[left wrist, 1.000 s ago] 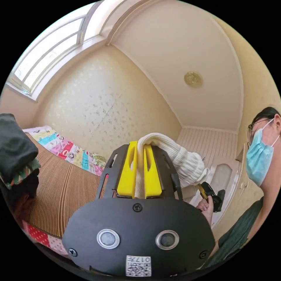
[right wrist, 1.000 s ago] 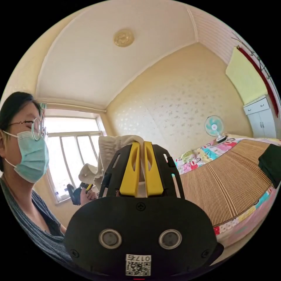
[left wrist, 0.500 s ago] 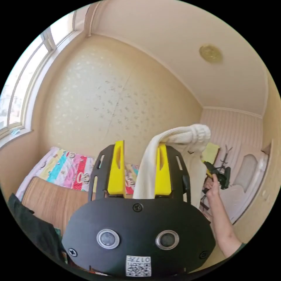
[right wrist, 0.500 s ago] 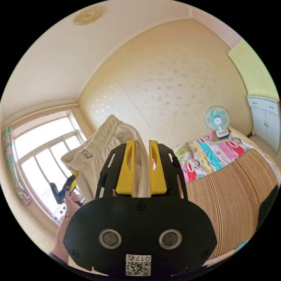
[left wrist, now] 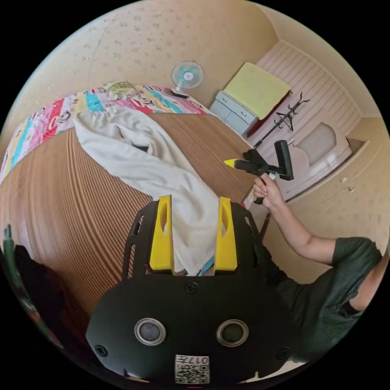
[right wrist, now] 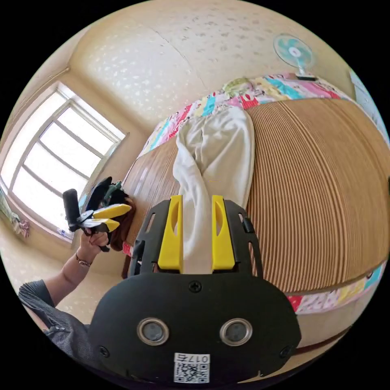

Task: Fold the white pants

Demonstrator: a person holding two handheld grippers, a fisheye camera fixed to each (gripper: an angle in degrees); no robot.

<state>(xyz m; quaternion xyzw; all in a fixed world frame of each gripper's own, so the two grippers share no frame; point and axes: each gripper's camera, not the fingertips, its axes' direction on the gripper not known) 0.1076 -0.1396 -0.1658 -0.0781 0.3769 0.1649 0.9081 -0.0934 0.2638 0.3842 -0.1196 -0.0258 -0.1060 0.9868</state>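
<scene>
Left gripper view: the white pants (left wrist: 150, 162) lie stretched on the bed's striped mat (left wrist: 73, 203), long axis running from the near edge toward the far patchwork sheet (left wrist: 53, 115). Both the left claw (left wrist: 193, 233) and the right claw (right wrist: 196, 233) are released, jaws apart above the cloth.

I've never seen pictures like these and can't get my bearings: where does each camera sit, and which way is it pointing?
Left gripper view: rides on the left hand-held gripper, looking down its open yellow jaws at the white pants on the striped mat; the person's other hand holds the right hand-held gripper.
Right gripper view: rides on the right hand-held gripper, jaws open, facing the pants and the window; a hand holds the left one.
Shared: pants, mat, fan, patterned quilt.
</scene>
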